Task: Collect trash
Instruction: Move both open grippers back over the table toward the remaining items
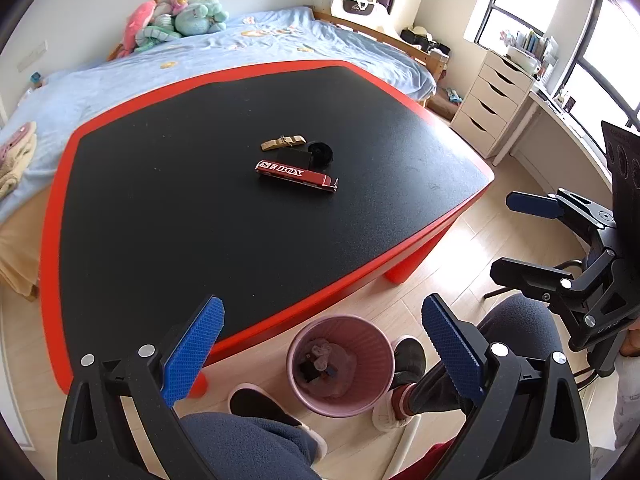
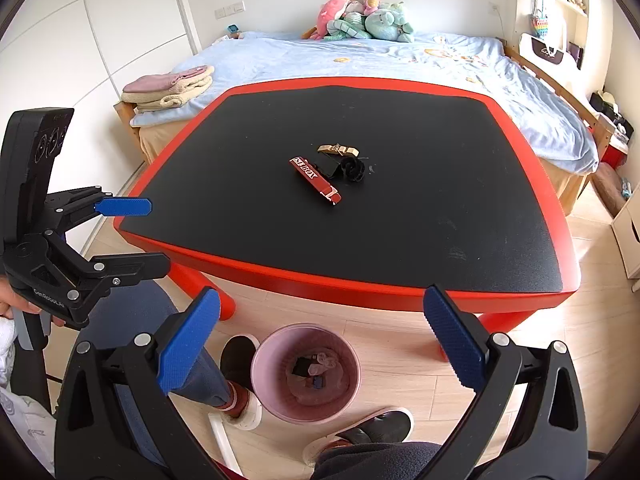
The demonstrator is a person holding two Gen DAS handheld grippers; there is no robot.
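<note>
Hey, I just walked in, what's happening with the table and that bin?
A seated person holds a two-finger gripper in each hand, doing a trash pickup. Both the left gripper and the right gripper are open and empty, held above the pink ribbed plastic wastebasket on the floor, which already has some scraps inside. On the black-topped red table a small cluster remains: a red printed cardboard box, a gold wrapper, a black flat card and a black rose-shaped piece.

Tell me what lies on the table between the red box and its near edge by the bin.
Nothing: in both wrist views, bare black tabletop runs from the red box to the red edge nearest the pink bin.
</note>
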